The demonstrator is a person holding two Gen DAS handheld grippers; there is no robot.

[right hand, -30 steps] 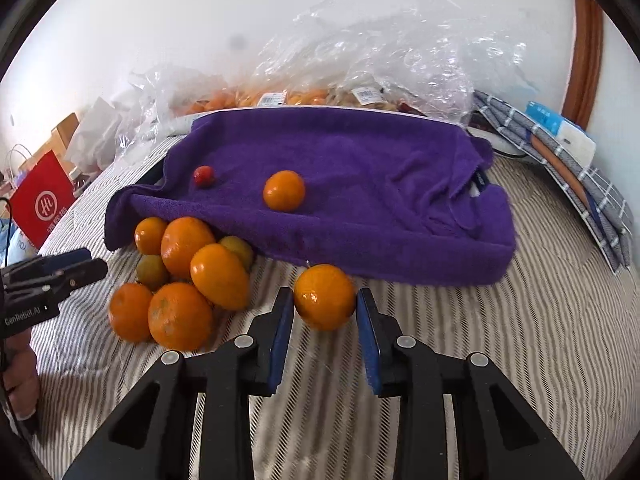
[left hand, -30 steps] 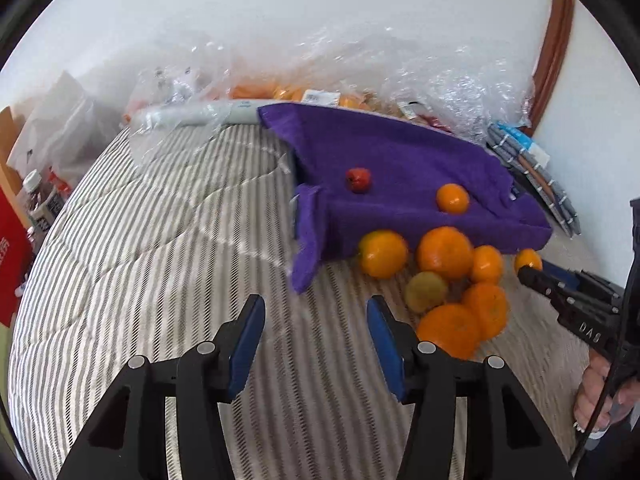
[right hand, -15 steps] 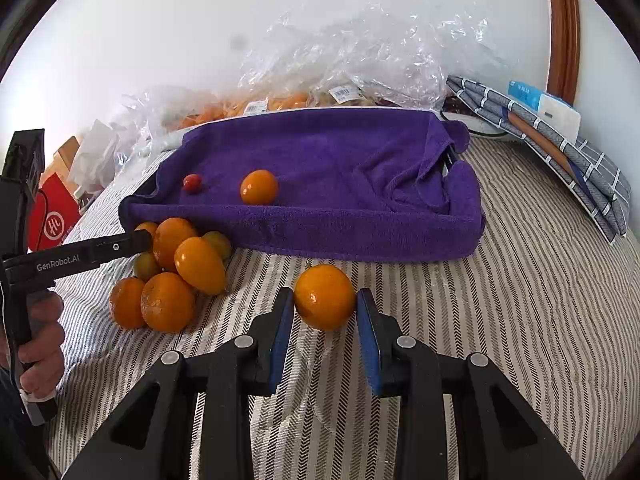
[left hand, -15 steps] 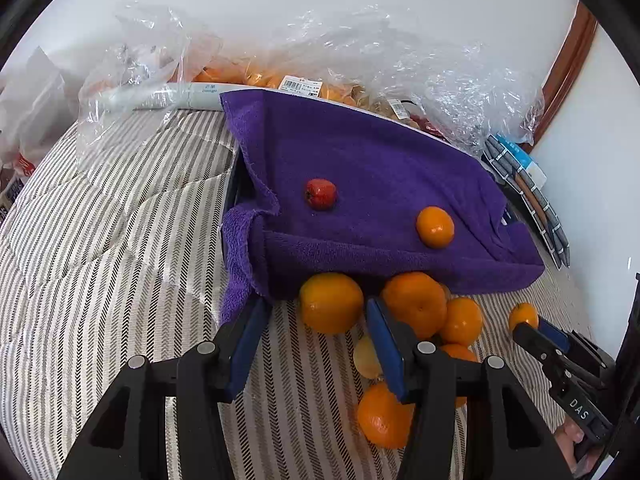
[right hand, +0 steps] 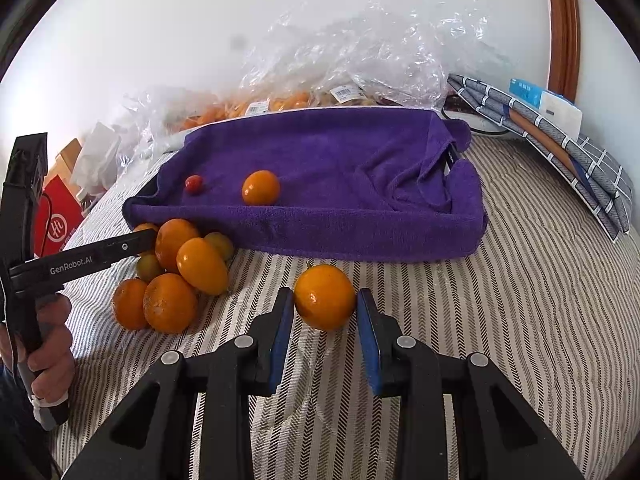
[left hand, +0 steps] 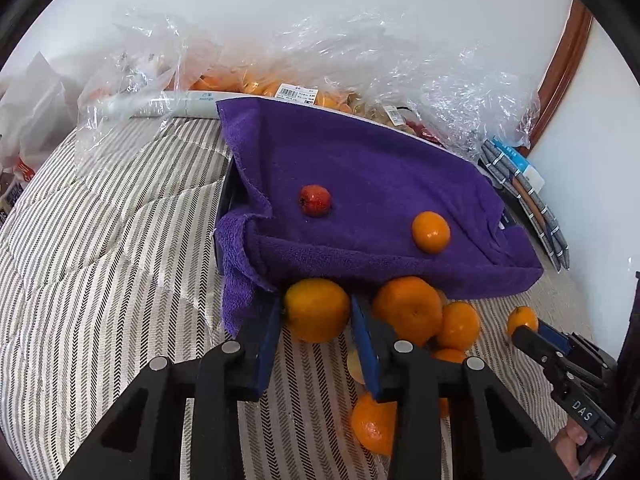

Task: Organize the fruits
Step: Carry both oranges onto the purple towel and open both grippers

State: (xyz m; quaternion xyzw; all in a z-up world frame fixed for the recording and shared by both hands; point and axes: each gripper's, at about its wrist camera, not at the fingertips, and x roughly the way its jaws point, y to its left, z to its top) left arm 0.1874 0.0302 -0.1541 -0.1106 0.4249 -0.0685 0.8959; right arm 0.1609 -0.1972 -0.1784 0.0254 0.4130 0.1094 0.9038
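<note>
- Now, far off the left gripper's (left hand: 316,320) left side, striped bedding (left hand: 100,260) and crinkled plastic bags (left hand: 152,60); nothing to pick there.
- Dead ahead of it: blue pads bracket the end orange (left hand: 317,309) of the pile, which sits on the bedding right against the front of the purple-towel-lined tray (left hand: 400,264). Both pads look to be touching the peel, but a firm clamp — cannot tell.
- Beyond, up on the towel, a small red fruit (left hand: 315,200) and a tangerine (left hand: 431,232) already placed.
- Just right of the left gripper, the heap of loose oranges (left hand: 412,312) waits.
- Further right, the right gripper (right hand: 325,308) holds a single orange (right hand: 325,297) between its pads, low over the bedding, short of the tray front.
- Step in hand, I'd say: each gripper taking one fruit to the tray.
- Next call: left squeezes firmly and lifts clear of its neighbours; right carries forward over the rim and lets go gently, or it rolls.
</note>
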